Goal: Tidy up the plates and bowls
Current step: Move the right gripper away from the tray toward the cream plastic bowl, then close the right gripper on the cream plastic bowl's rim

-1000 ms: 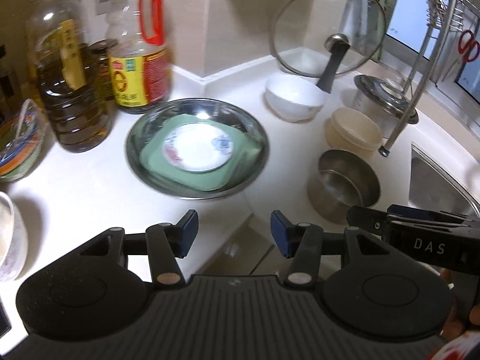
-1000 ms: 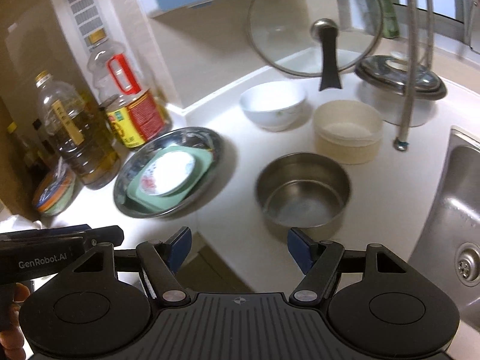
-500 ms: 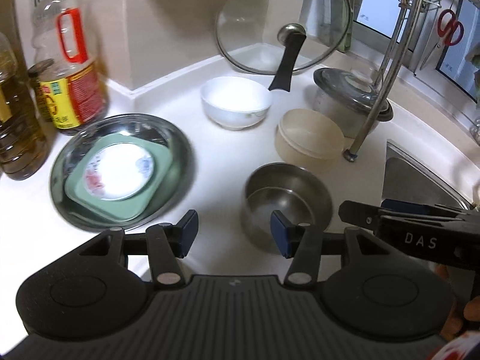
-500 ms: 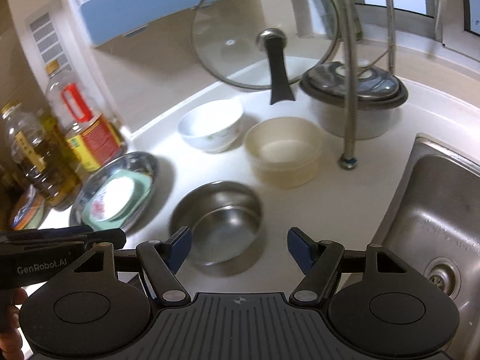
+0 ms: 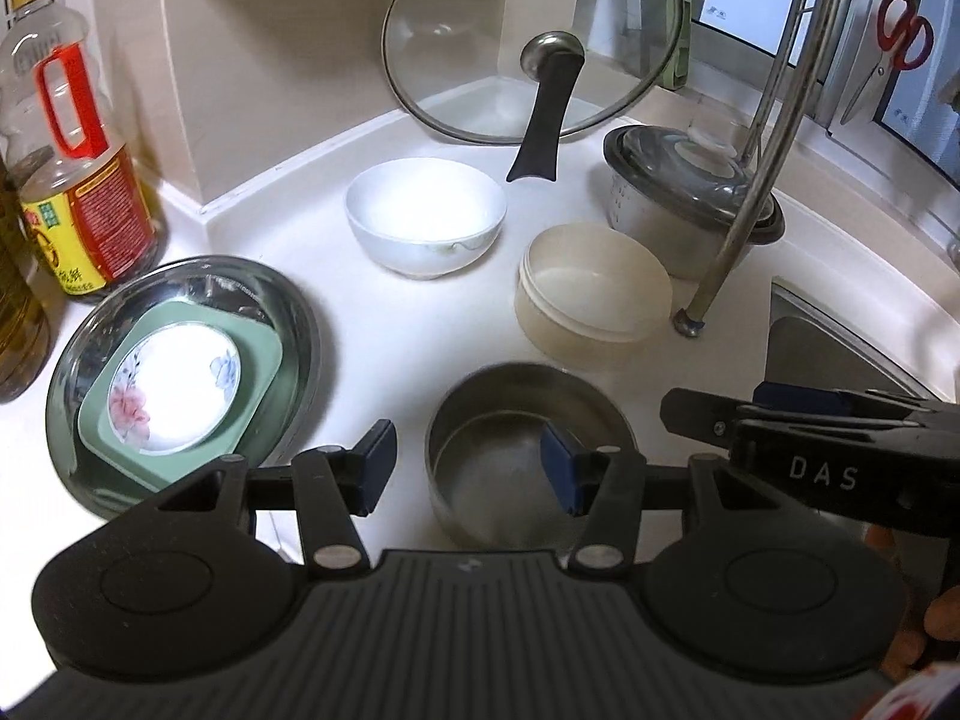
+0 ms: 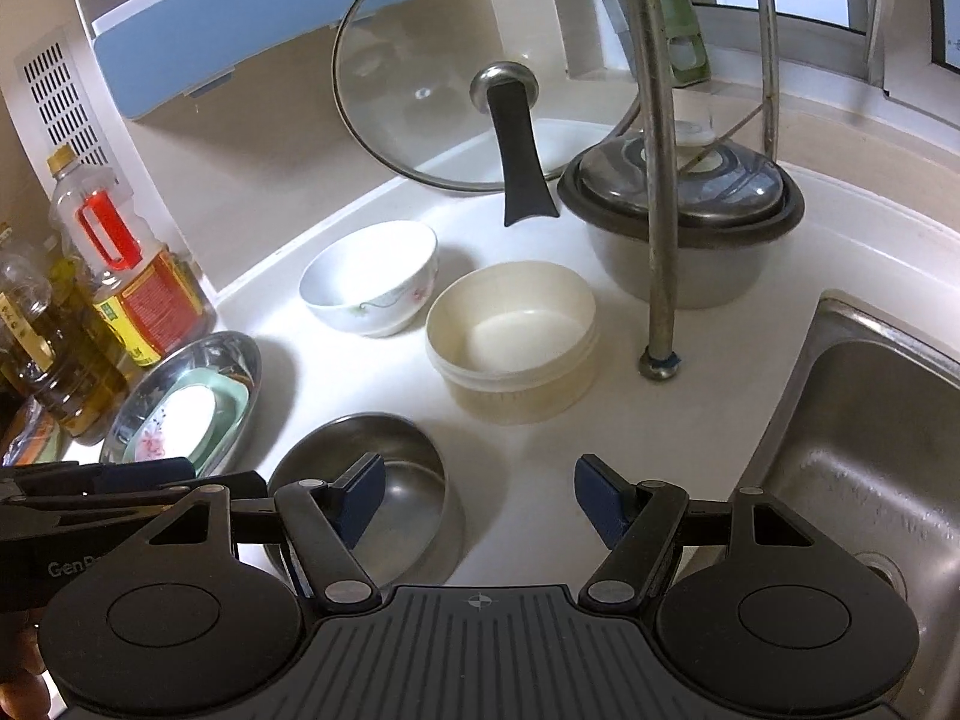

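A steel bowl (image 5: pixel 528 450) sits on the white counter, right under my open, empty left gripper (image 5: pixel 471 468); it shows in the right wrist view (image 6: pixel 384 510) below the left finger of my open, empty right gripper (image 6: pixel 480 501). A cream plastic bowl (image 5: pixel 594 294) (image 6: pixel 513 342) and a white ceramic bowl (image 5: pixel 426 216) (image 6: pixel 369 276) stand behind it. At left a steel dish (image 5: pixel 282 300) (image 6: pixel 234 360) holds a green square plate (image 5: pixel 258 348) with a small flowered plate (image 5: pixel 174 387) on top.
A glass lid (image 5: pixel 534 36) leans on the back wall. A lidded pot (image 5: pixel 678 180) and a rack leg (image 5: pixel 726 252) stand at right, beside the sink (image 6: pixel 870 468). Oil bottles (image 5: pixel 78 180) stand at left.
Both grippers have swung right and forward: the stacked plates slid to the left of both views and the steel bowl now lies under the fingers. Both grippers stayed open.
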Demonstrator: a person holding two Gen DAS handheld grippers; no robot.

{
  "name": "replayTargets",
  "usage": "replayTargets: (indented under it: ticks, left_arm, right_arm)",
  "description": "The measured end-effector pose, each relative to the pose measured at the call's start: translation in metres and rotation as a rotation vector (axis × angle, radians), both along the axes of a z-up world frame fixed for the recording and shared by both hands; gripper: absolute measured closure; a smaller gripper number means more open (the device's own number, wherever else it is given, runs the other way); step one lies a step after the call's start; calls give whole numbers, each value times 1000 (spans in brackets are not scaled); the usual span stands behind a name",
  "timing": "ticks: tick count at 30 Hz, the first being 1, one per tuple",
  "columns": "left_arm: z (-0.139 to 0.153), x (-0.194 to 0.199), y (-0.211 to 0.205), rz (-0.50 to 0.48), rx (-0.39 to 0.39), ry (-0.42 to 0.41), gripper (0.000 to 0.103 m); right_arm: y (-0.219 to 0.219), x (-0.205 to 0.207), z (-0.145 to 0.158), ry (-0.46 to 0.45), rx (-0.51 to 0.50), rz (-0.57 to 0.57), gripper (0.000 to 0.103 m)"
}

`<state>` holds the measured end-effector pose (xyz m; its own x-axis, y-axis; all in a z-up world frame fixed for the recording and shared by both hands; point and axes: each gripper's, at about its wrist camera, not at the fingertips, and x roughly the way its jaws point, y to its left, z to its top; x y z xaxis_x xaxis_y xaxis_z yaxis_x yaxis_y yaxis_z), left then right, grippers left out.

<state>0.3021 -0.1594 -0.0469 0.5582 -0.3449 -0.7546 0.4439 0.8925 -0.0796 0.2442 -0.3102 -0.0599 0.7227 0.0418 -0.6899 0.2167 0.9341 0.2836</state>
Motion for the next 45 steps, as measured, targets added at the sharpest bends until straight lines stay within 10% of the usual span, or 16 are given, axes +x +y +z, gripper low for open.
replayTargets:
  ticks: [34,45]
  left_arm:
    - [-17,114,-42,-235,-24,55,54]
    - [-30,131,-74,-259,-16,97,60]
  right_arm:
    - [-26,64,-16,36,24,-295,33]
    - [-45,79,-30,56,60,-320,48]
